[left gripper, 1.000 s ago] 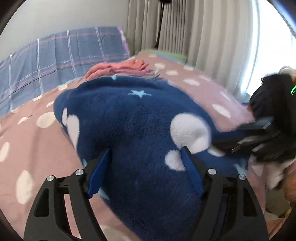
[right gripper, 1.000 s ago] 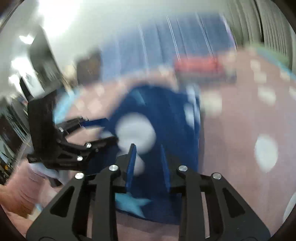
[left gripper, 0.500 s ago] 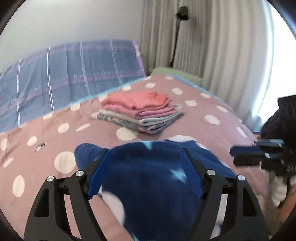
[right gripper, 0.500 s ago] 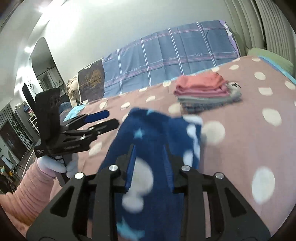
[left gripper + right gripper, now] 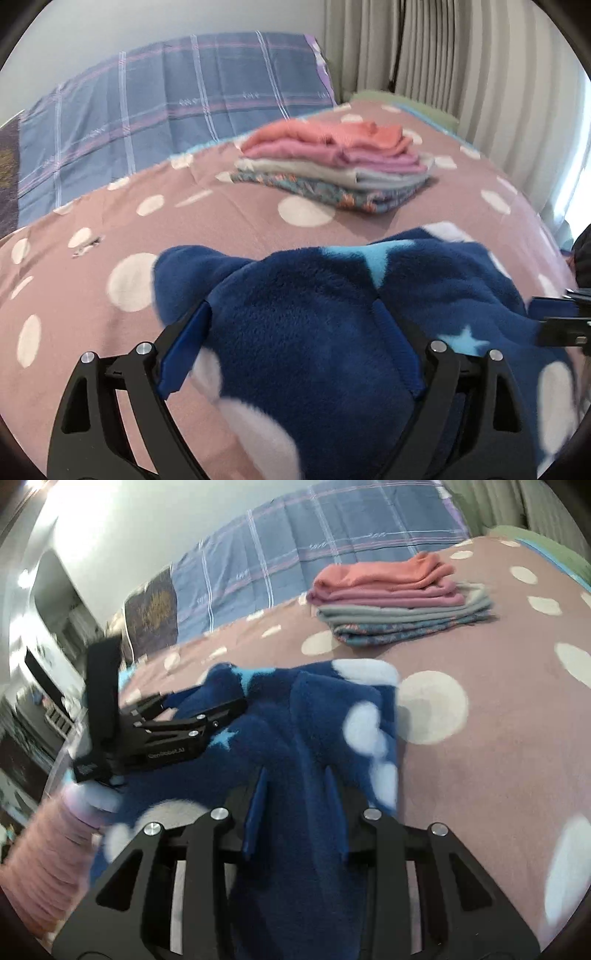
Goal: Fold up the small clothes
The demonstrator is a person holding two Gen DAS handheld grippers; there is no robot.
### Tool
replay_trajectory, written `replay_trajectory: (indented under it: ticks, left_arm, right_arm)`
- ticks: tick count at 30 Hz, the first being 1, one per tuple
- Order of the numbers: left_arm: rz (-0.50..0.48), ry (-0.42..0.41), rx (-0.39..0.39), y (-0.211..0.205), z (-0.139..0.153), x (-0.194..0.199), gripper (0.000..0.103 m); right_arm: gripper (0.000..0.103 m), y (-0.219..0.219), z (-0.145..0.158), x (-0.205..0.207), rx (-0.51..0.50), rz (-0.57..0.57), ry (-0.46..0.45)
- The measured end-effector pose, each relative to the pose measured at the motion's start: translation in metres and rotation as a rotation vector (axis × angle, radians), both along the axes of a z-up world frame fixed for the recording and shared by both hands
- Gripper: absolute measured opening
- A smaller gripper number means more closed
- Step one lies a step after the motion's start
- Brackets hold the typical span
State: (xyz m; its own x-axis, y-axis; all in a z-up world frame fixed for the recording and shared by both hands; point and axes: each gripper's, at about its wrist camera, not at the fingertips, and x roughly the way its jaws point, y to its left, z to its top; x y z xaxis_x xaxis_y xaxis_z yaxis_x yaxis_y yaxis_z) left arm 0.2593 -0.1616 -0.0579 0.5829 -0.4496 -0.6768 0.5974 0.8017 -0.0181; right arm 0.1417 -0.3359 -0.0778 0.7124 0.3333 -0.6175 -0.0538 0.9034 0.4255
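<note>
Left wrist view: the left gripper [image 5: 295, 347] stands wide, its blue pads on either side of a bulge of the navy fleece garment [image 5: 332, 332], which fills the frame from 4 to 7 o'clock on the polka-dot bedspread [image 5: 110, 221]. A stack of folded clothes [image 5: 332, 166] lies at 12 o'clock, well apart. The right gripper [image 5: 554, 321] shows at 3 o'clock.

Right wrist view: the right gripper [image 5: 295, 805] is narrow, pinching a ridge of the fleece [image 5: 314, 738]. The left gripper [image 5: 207, 705] sits at 9 o'clock over the cloth; the stack [image 5: 399, 602] lies at 1 o'clock.
</note>
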Motion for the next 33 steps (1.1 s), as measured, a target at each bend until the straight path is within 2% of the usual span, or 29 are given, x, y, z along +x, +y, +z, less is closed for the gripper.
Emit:
replay_trajectory:
  ticks: [1,3,5,7,9,11,12,15,16,19,23,26,33]
  left_arm:
    - [-0.017,0.008,-0.016,0.004,0.006,-0.008,0.088]
    - [-0.105,-0.013,-0.074,0.014,0.025,-0.032,0.088]
    - [-0.215,-0.06,-0.087,0.017,0.041,-0.066,0.089]
    - [-0.32,-0.077,-0.069,0.015,0.045,-0.094,0.089]
    - [-0.41,-0.073,0.032,0.002,0.032,-0.121,0.089]
    - [-0.427,-0.11,0.128,-0.01,0.012,-0.138,0.089]
    - [-0.418,-0.132,0.131,-0.012,0.007,-0.143,0.089]
    - [-0.39,-0.087,0.084,-0.009,0.003,-0.138,0.089]
    - [-0.392,-0.088,0.081,-0.008,0.003,-0.137,0.089]
    - [-0.385,-0.093,0.072,-0.006,-0.001,-0.138,0.089]
    - [-0.376,-0.084,0.047,-0.005,-0.001,-0.139,0.09]
    - [-0.371,-0.083,0.025,-0.003,-0.002,-0.139,0.091]
    - [-0.365,-0.079,-0.006,-0.005,-0.001,-0.137,0.093]
  right_arm:
    - [0.05,-0.005,0.008,-0.011,0.019,-0.023,-0.011]
    - [0.069,-0.017,0.021,-0.055,0.029,-0.112,-0.028]
    - [0.069,-0.028,0.02,-0.094,0.102,-0.136,-0.037]
    - [0.069,-0.038,0.004,-0.128,0.261,-0.153,0.004]
    - [0.069,-0.039,-0.019,-0.152,0.43,-0.159,0.074]
    - [0.07,-0.034,-0.046,-0.168,0.559,-0.193,0.162]
    - [0.07,-0.032,-0.055,-0.172,0.598,-0.209,0.204]
    - [0.071,-0.021,-0.076,-0.173,0.742,-0.225,0.26]
    - [0.076,-0.018,-0.077,-0.173,0.76,-0.236,0.262]
    - [0.083,-0.011,-0.079,-0.162,0.793,-0.295,0.275]
    - [0.094,0.007,-0.068,-0.134,0.732,-0.348,0.284]
    - [0.094,0.025,-0.06,-0.112,0.684,-0.356,0.279]
    - [0.093,0.037,-0.06,-0.1,0.693,-0.393,0.231]
